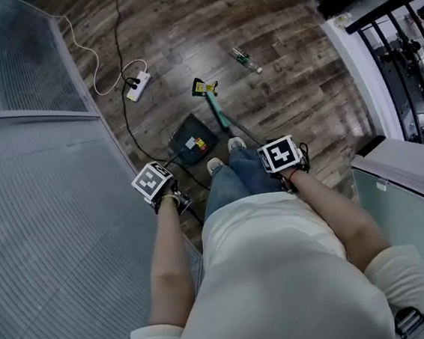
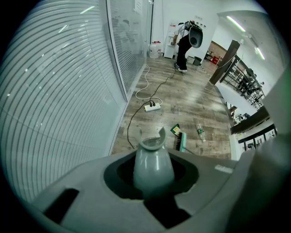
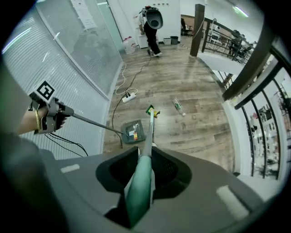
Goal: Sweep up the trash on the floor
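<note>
Your left tool (image 2: 153, 182) is clamped on the grey pan handle (image 2: 153, 161), close under its top end, in the middle of the left gripper view. Your right tool (image 3: 142, 191) is clamped on the green broom stick (image 3: 146, 150). In the head view the pan (image 1: 192, 140) sits on the wood floor (image 1: 286, 82) near the middle of the frame, just past your shoes (image 1: 236, 144), with something small and bright in it. The brush (image 2: 181, 142) rests on the floor right beside a green and yellow wrapper (image 2: 175, 130). A bottle (image 1: 246, 59) lies toward the upper right, well apart from the pan. The wrapper looks thin and light, so I think it may slide or flip away; small slow strokes should suit it. The bottle is round and looks like light plastic, so it will likely roll; push it side on, from behind. Both sticks look long, thin and stiff, so a high hold gives reach but less push.
</note>
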The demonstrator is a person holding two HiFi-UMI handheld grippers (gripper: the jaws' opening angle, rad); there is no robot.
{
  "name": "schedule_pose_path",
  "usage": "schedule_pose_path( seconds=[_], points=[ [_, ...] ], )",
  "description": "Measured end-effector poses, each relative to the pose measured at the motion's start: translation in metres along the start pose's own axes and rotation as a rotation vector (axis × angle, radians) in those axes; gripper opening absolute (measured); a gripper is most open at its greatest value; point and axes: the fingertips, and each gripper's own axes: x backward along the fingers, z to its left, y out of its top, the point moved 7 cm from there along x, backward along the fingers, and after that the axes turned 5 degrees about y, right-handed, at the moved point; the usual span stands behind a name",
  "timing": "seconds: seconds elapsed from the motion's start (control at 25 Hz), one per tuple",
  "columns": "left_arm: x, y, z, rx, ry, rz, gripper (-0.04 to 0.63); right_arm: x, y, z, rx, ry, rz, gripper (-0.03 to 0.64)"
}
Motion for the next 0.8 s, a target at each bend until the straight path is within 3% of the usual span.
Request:
schedule_pose_path(
  seconds=[0.32, 0.8],
  points=[
    [0.001, 0.002, 0.007, -0.012, -0.005, 0.003, 0.091, 0.002, -0.017, -0.01, -0.167, -0.076, -0.024, 0.101],
    [0.005, 0.005, -0.007, -0.017, 0.017, 0.002, 0.091, -0.008, -0.028, -0.021, -0.227, -0.158, 0.009, 0.1]
  ],
)
